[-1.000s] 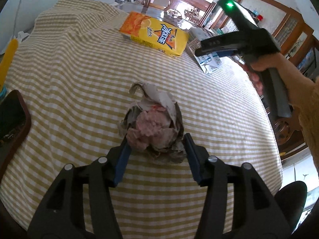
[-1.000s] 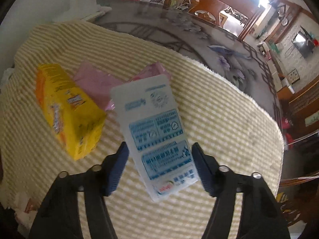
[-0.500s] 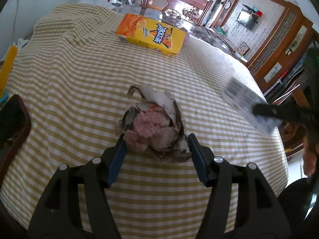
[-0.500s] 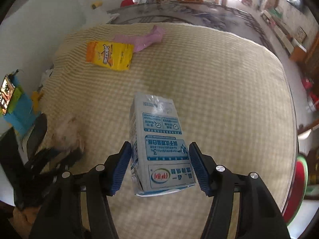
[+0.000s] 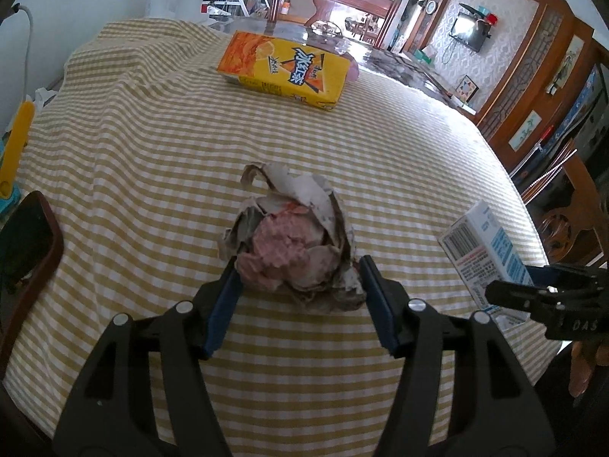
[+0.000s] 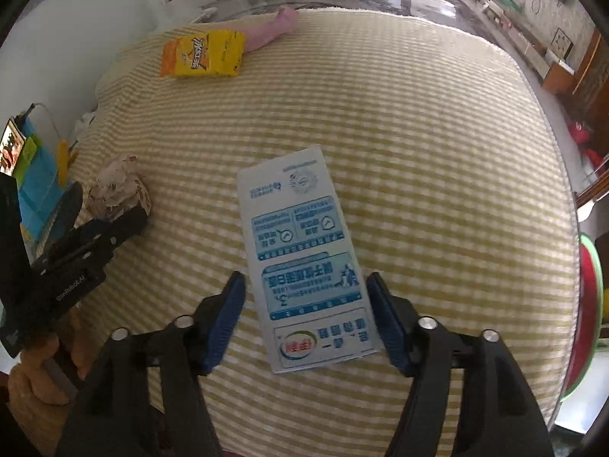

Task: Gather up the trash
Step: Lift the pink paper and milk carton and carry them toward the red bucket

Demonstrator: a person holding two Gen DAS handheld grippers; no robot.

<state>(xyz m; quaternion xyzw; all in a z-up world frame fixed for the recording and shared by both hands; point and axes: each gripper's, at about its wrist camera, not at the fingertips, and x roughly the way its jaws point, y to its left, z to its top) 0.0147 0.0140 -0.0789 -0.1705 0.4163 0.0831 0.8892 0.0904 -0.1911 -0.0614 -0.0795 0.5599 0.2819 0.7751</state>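
L gripper [image 5: 298, 285] points steeply down, blue pads touching both sides of the crumpled paper wad [image 5: 289, 243]. R gripper [image 6: 304, 316] also angled down, jaws opening, gaps on both sides of the milk carton [image 6: 300, 266] lying between them. Fingers [image 5: 582, 371] of the R hand show under its handle.

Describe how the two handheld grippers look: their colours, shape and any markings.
Both the left gripper and the right gripper are black plastic, forking into two arms with open slots. The jaws carry blue pads and silver round bolt heads. Seen from the right wrist view, the left gripper's side bears small white lettering. No cables or sleeves are visible.
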